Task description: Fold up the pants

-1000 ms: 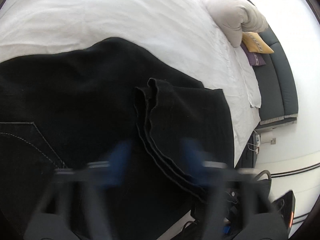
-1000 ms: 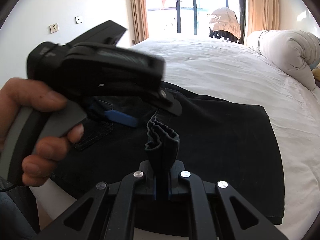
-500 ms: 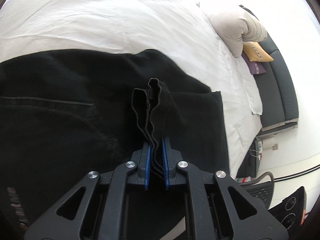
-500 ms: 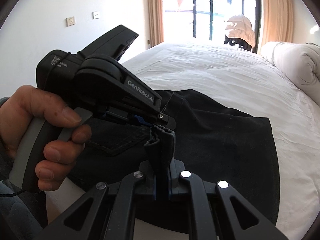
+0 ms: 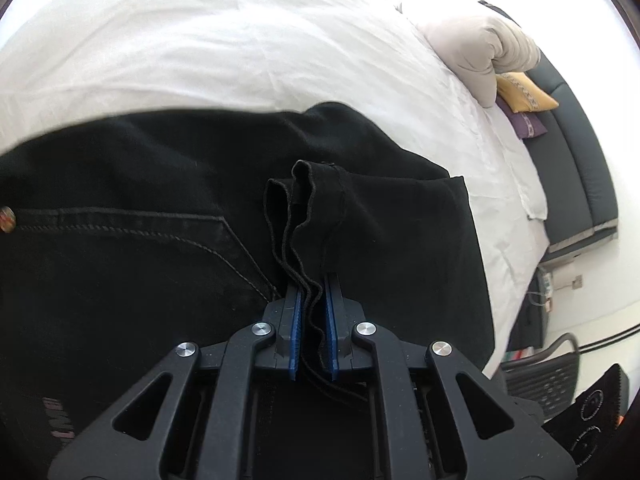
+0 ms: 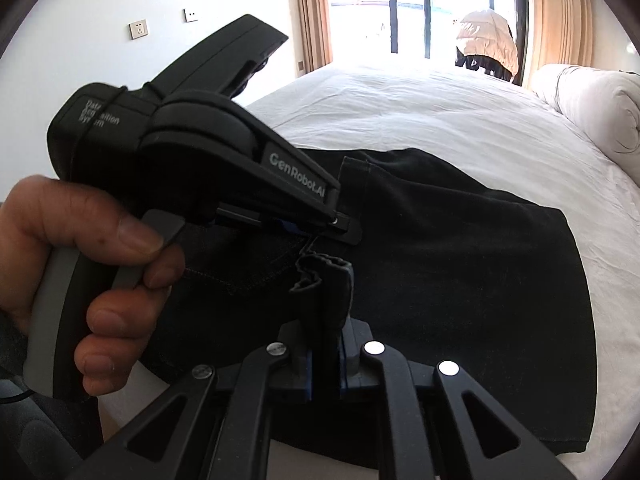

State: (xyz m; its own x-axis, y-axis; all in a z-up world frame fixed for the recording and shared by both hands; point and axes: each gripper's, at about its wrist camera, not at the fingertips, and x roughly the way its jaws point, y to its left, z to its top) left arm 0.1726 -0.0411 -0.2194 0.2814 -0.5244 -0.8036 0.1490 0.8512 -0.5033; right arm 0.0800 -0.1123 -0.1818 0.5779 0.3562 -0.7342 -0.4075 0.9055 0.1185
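Observation:
Black pants (image 5: 140, 216) (image 6: 460, 248) lie partly folded on the white bed. In the left wrist view my left gripper (image 5: 313, 300) is shut on a bunched stack of hem edges that stands up from between its blue pads. My right gripper (image 6: 325, 344) is likewise shut on a thick wad of the same black fabric. The left gripper's body (image 6: 208, 168), held by a hand (image 6: 92, 264), sits just left of and above the right gripper's hold, its tip close to the pinched fabric.
White bed sheet (image 5: 208, 44) spreads beyond the pants. A rolled pale duvet (image 5: 472, 48) (image 6: 592, 104) lies at the far right, with yellow and purple cushions (image 5: 524, 92) and a dark sofa (image 5: 576, 168) beside it. A balcony door (image 6: 408, 4) is behind the bed.
The left gripper went from open over the hem edges to shut on them. Both grippers have shifted across the bed with the fabric; the left one now sits closer to the right.

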